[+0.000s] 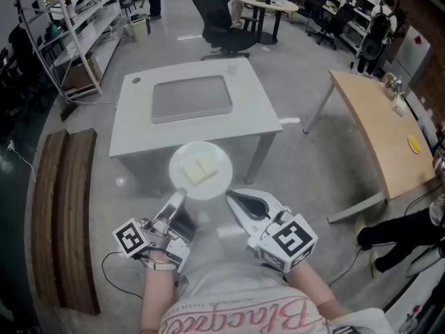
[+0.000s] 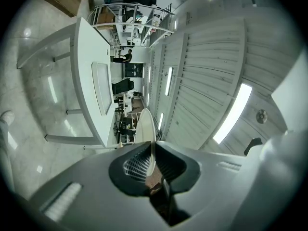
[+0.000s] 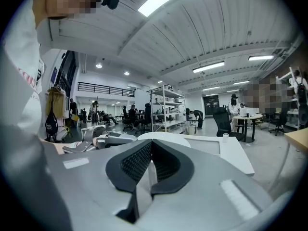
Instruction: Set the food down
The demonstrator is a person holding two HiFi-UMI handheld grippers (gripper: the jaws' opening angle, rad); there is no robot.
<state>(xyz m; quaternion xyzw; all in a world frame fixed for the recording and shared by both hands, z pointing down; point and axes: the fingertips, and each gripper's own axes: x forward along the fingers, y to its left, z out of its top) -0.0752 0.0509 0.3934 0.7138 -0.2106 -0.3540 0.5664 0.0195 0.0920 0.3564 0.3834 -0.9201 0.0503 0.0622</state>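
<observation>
A white plate [image 1: 217,160] carries pale slices of food [image 1: 198,171] and hangs in the air just in front of the white table [image 1: 139,127]. My left gripper [image 1: 179,193] is shut on the plate's near rim. In the left gripper view the plate [image 2: 147,126] shows edge-on, running into the left gripper [image 2: 151,165] between its dark pads. My right gripper [image 1: 233,195] is beside the plate's near right edge, apart from it. In its own view the right gripper [image 3: 148,162] is shut with nothing in it, with the plate [image 3: 166,138] just beyond.
A grey tray [image 1: 192,97] lies on the white table. A wooden bench [image 1: 62,214] runs along the left, and a wooden table [image 1: 375,131] stands at the right. An office chair [image 1: 222,26] and shelving [image 1: 69,26] stand further off. A person's legs [image 1: 403,232] show at the right edge.
</observation>
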